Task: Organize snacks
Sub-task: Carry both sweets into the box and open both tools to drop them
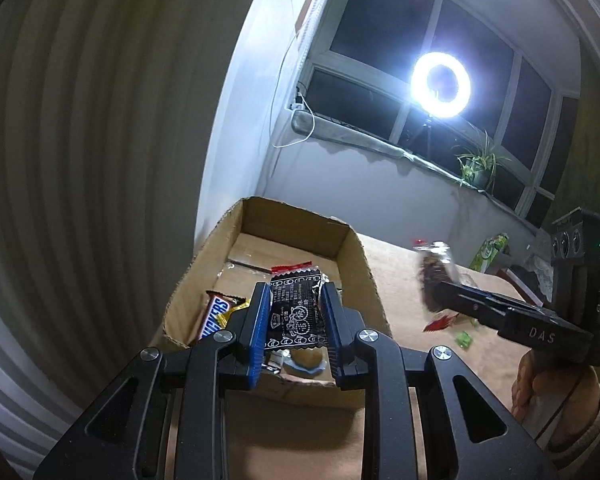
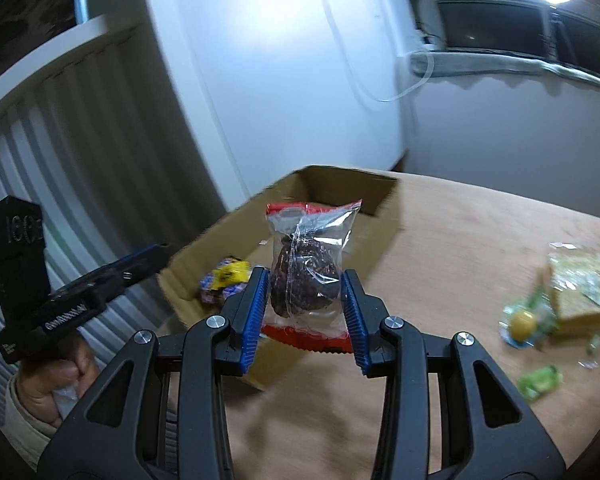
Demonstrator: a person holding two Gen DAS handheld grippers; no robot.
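My left gripper (image 1: 295, 294) is shut on a black snack packet (image 1: 296, 312) with white print and a red top edge, held above the near end of an open cardboard box (image 1: 356, 252). A Snickers bar (image 1: 214, 316) and a round yellow sweet (image 1: 306, 358) lie in the box. My right gripper (image 2: 306, 280) is shut on a clear packet with a dark brown snack and red ends (image 2: 306, 264), held in the air beside the box (image 2: 384, 196). That gripper and its packet (image 1: 434, 276) also show at the right of the left wrist view.
On the wooden table (image 2: 460, 240) to the right lie a wrapped yellow cake slice (image 2: 584, 284), a round yellow sweet in clear wrap (image 2: 522, 322) and a green sweet (image 2: 540, 380). A white wall, a window sill with a plant (image 1: 476, 168) and a ring light (image 1: 440, 84) stand behind.
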